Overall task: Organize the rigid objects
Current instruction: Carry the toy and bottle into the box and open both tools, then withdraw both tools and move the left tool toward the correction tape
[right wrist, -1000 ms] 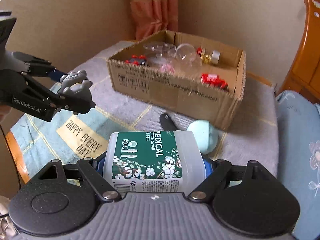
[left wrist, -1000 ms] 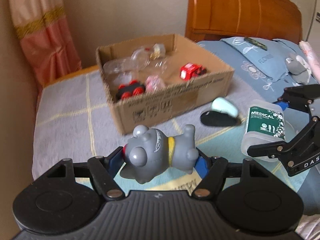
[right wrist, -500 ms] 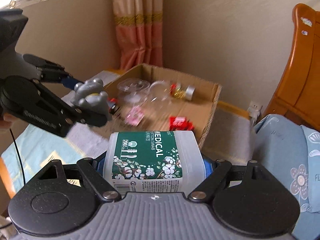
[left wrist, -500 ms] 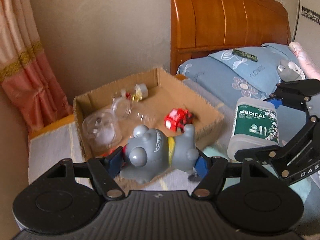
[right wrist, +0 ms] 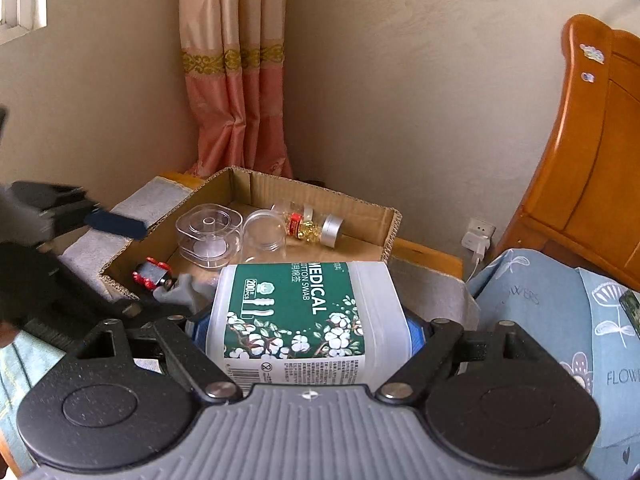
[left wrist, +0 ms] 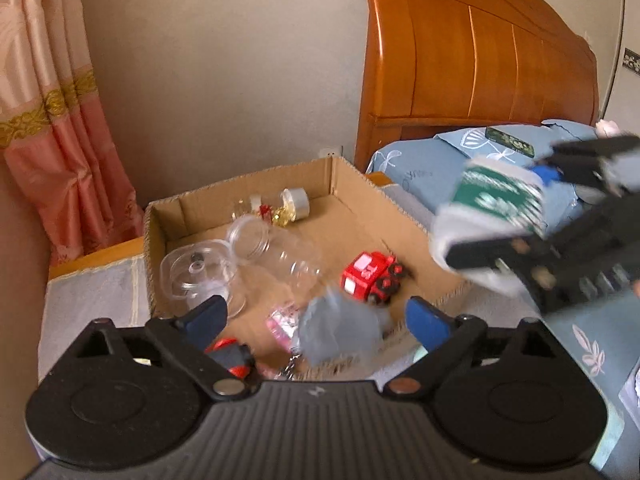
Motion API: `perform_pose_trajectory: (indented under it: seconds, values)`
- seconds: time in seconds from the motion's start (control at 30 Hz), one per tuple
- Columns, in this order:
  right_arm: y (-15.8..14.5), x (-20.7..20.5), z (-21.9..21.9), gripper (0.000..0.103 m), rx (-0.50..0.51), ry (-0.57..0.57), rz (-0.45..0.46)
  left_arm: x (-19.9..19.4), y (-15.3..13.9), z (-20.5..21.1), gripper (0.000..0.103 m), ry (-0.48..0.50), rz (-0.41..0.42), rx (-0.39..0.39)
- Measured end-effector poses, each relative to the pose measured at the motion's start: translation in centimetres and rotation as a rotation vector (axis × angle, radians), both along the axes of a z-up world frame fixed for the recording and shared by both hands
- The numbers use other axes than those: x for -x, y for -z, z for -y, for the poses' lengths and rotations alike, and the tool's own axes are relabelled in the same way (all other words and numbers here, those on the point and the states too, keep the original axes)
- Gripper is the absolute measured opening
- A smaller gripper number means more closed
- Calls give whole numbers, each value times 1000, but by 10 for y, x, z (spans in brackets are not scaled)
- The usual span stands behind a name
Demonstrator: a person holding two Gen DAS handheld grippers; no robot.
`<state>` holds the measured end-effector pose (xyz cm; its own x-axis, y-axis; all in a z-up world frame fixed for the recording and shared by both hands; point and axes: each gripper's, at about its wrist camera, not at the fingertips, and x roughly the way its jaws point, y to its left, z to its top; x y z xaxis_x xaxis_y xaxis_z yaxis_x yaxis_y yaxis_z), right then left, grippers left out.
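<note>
Left gripper (left wrist: 316, 316) jaws have just been opening, now wide; blurred grey plastic toy figure (left wrist: 340, 328) sits loose between them, over the open brown cardboard box (left wrist: 360, 184). Right gripper (right wrist: 300, 328) clamps the white cotton-swab tub with green label (right wrist: 300, 312), just beside the box.

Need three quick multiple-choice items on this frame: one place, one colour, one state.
1. Where is the red toy truck?
A. in the cardboard box
B. on the pillow
C. on the floor

2. Label colour on the white plastic cotton-swab jar?
A. orange
B. green
C. purple

3. The right hand-held gripper is:
A. open, holding nothing
B. shut on the jar
C. out of view

Key: 1 A, it lies on the box floor; 2 B, green with white flowers; 3 B, both pads press the jar's sides.
</note>
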<state>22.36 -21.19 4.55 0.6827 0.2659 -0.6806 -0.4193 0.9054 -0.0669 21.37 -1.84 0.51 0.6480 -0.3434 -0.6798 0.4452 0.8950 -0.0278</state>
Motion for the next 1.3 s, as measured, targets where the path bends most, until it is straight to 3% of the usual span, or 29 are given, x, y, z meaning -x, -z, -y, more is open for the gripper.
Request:
perform_pose_trajectory:
  seconds: [0.2,0.4,0.5,0.57,1.0,1.17,1.3]
  values:
    - [3,-36,-15,87,2,4,-32,24,0,-15,96,-16,31,-34]
    - [2,-70,-33,88,4,24,-30,38,-1,-27,96,-16,39,-12]
    - [1,-82,-39,103,1,36,-28,41,-1,-32,96,-25,45,-3]
    - [2,-82,-40,103,9,41,-25,45,-1,-36,96,-34,47,5]
    - [8,-16,-32,103,32,46,-7,65,10,-41,96,-107,44,0]
    - [27,15,-15,103,13,138,1,82,20,-38,96,-154,78,-73]
    - [62,37,-3,103,30,262,0,93,35,-39,96,-199,57,-71]
